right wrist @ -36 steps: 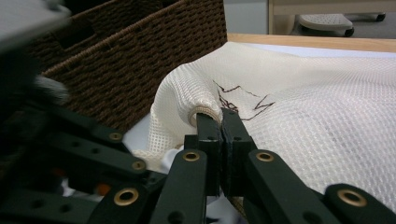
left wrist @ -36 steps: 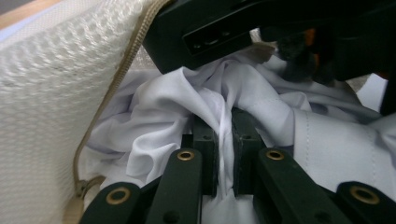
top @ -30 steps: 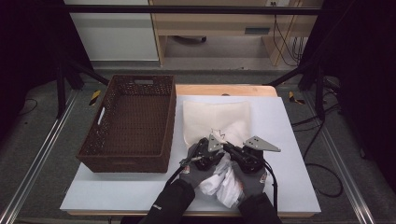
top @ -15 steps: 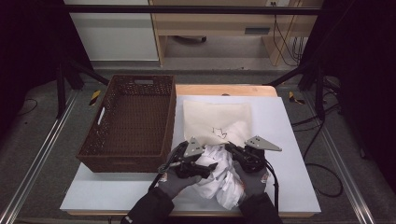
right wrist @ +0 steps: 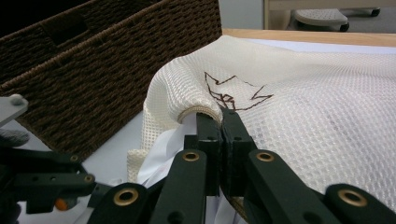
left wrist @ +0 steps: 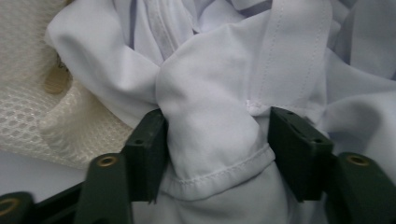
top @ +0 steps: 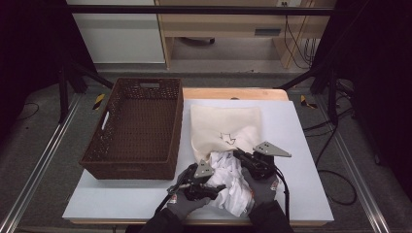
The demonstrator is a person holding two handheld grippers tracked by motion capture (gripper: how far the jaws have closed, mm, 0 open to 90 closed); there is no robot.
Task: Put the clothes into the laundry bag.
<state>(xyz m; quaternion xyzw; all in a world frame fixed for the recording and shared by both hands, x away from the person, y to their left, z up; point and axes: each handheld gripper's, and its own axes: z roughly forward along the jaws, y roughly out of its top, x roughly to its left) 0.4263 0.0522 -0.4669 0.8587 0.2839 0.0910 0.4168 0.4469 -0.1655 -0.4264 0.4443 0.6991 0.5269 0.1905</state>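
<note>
Right claw (right wrist: 219,122) clenched on cream mesh laundry bag (top: 223,126) rim. Left claw (left wrist: 215,149) closing around crumpled white cloth garment (left wrist: 210,140), a fold between its jaws. Risk: loose fold slips, garment snags at rim.

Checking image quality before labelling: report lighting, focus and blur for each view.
High view: dim, dark surroundings, soft but readable; white garment brightest. Left gripper view: evenly lit, garment fold sharp, jaw bases slightly soft. Right gripper view: mesh bag and basket crisp, nearest jaw links and left gripper blurred.

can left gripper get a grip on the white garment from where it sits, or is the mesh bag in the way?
Probably yes. The left gripper already has a bunched fold of the white garment between its jaws, which have just been closing; the mesh bag lies off to one side.
</note>
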